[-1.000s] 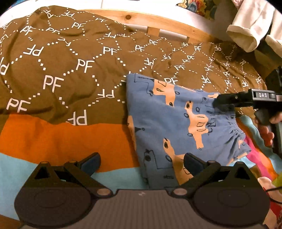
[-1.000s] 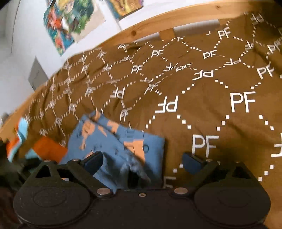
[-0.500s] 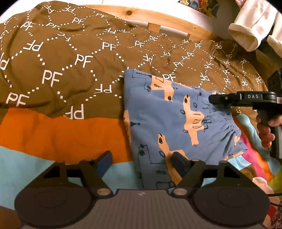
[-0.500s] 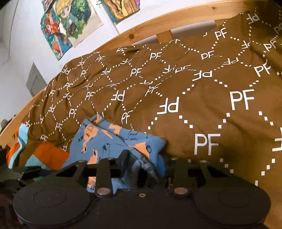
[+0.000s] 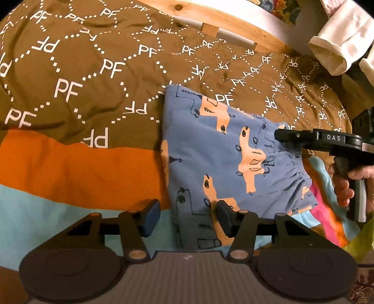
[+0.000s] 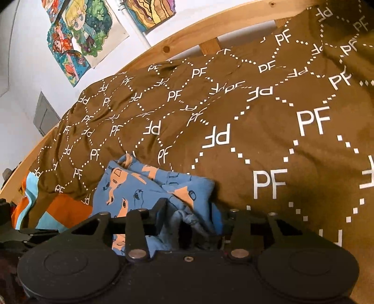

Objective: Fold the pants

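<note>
Left claw [image 5: 184, 218] closing, half-spread astride the pants [image 5: 224, 159] corner (unpinched); right claw [image 6: 194, 224] pinching the bunched waistband for folding.

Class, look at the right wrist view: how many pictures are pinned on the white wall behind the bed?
3, all at top left: a blond cartoon figure drawing, a red-haired figure drawing below it, and a striped picture to their right. A fourth may be cropped at the edge.

Folded blue pants [image 5: 224, 163] lie on the brown PF-printed blanket [image 5: 93, 77]. The left gripper [image 5: 184, 218], its jaws just closing, straddles their near corner, one finger resting on the cloth. The right gripper [image 5: 280, 136] meets the waistband
</note>
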Demonstrator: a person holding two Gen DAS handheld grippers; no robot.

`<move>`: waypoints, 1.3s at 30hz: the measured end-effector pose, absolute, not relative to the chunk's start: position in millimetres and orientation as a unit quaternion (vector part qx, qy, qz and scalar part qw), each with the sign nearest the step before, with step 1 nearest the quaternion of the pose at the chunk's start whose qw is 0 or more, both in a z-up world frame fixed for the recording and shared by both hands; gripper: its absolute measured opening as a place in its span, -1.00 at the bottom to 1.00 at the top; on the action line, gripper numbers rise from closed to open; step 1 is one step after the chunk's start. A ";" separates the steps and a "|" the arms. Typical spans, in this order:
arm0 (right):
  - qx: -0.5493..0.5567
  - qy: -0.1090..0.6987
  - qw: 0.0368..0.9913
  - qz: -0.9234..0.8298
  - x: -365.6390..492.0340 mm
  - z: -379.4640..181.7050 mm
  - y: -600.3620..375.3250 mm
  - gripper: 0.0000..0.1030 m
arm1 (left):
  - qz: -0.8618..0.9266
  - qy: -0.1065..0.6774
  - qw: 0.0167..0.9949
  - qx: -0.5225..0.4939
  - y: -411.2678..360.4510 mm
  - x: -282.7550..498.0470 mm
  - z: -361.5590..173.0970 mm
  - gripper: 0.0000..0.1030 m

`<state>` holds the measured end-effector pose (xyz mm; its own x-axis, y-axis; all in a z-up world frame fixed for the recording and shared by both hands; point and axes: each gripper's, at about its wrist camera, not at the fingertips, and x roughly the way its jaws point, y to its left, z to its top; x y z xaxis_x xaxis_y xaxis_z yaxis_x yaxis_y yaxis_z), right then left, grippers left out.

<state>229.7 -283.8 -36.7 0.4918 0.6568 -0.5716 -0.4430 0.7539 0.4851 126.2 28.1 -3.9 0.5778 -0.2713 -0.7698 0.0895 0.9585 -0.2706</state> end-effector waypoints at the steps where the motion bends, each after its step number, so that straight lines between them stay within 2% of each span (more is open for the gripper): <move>1: 0.140 0.388 0.852 0.322 229.7 -37.0 -284.0 -0.12 | -0.102 0.451 0.880 -0.106 28.3 126.4 -3.2 0.12; 5: 0.152 0.389 0.849 0.324 230.3 -37.3 -285.6 0.01 | -0.101 0.460 0.874 -0.117 28.1 127.4 -1.5 -0.05; 7: 0.157 0.389 0.848 0.323 229.9 -37.0 -286.7 0.03 | -0.103 0.465 0.869 -0.130 29.9 128.5 -1.6 -0.15; 12: 0.183 0.393 0.843 0.317 232.3 -39.2 -290.6 0.00 | -0.106 0.471 0.866 -0.131 29.0 130.2 -1.6 -0.24; 14: 0.180 0.397 0.843 0.316 232.2 -40.6 -288.9 -0.19 | -0.107 0.472 0.866 -0.127 27.4 130.9 -1.4 -0.35; 16: 0.174 0.397 0.844 0.316 230.6 -40.7 -286.2 -0.30 | -0.103 0.477 0.864 -0.122 26.8 132.5 -1.4 -0.55; 19: 0.159 0.387 0.856 0.305 224.3 -36.5 -280.1 -0.44 | -0.100 0.482 0.862 -0.122 26.2 134.1 2.2 -0.66; 27: -0.015 0.310 0.914 0.261 175.7 -5.0 -236.0 -0.63 | -0.089 0.457 0.882 -0.078 7.9 123.6 24.4 -0.73; 31: -0.085 0.272 0.922 0.261 164.4 15.6 -225.7 -0.69 | -0.094 0.416 0.903 -0.043 -4.7 116.8 41.1 -0.74; 39: -0.153 0.200 0.935 0.248 172.0 67.8 -228.2 -0.70 | -0.106 0.333 0.937 0.023 -32.6 131.1 77.5 -0.74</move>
<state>172.0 -228.2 67.8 0.7969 0.4023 -0.4507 -0.5248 0.8306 -0.1864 131.1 -32.6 77.5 0.7552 -0.1834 -0.6294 0.2143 0.9764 -0.0273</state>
